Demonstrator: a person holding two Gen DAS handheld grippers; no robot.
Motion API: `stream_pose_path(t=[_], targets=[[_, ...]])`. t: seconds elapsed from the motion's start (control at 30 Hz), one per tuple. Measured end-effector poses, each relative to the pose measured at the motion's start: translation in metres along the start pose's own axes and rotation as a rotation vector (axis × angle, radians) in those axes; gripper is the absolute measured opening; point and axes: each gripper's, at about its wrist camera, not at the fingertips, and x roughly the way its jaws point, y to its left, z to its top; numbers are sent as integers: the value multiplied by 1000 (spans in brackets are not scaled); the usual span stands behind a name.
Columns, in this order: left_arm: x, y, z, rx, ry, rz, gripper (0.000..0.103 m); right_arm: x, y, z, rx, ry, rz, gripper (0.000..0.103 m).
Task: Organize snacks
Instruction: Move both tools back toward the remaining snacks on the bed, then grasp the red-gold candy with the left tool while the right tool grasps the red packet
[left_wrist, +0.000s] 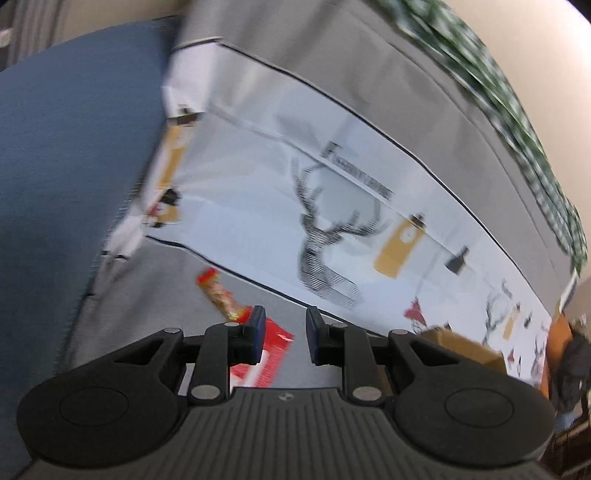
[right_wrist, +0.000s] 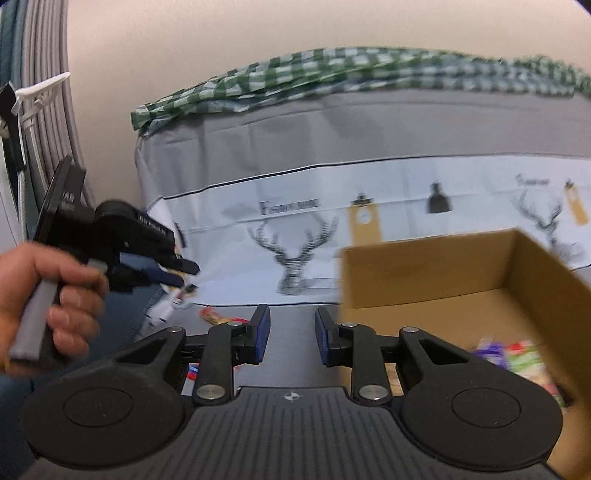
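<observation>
Both grippers empty and nearly closed; loose snacks lie left of the box, others already inside it.

We find the left gripper (left_wrist: 283, 334) with jaws drawn close and nothing between them, and the right gripper (right_wrist: 291, 332) likewise narrow and empty. A red-and-gold snack packet (left_wrist: 221, 298) and a red wrapper (left_wrist: 271, 356) lie on the grey cloth just beyond the left fingers, to the left of the cardboard box (right_wrist: 424, 269); several snacks (right_wrist: 517, 356) already rest on the box floor at right. We judge the chief risk to be a missed or skidding grab: with jaws this narrow, the fingers could push a flat, slick packet along the cloth. Heavy blur adds to our doubt about aim. The box's near-left corner stands close to the right fingers and could be knocked. A hand (right_wrist: 48, 295) holding the left gripper crowds the left side. The printed deer runner (right_wrist: 295, 254) and checked cloth (right_wrist: 332, 70) lie farther off, out of the way.
</observation>
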Motion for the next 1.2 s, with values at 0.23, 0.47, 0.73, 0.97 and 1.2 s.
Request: stream_pose_path(t=[0.23, 0.47, 0.73, 0.97, 1.2], targets=[[-5, 33, 12, -91, -2, 12, 25, 81, 59, -6, 56, 93, 40, 44], [-6, 49, 14, -124, 6, 10, 25, 173, 91, -31, -1, 258, -37, 80], [-1, 55, 16, -154, 27, -3, 25, 236, 100, -63, 6, 407, -184, 94], [4, 57, 15, -159, 46, 2, 25, 229, 120, -67, -139, 351, -156, 53], [8, 56, 13, -153, 62, 4, 25, 189, 83, -52, -117, 359, -104, 48]])
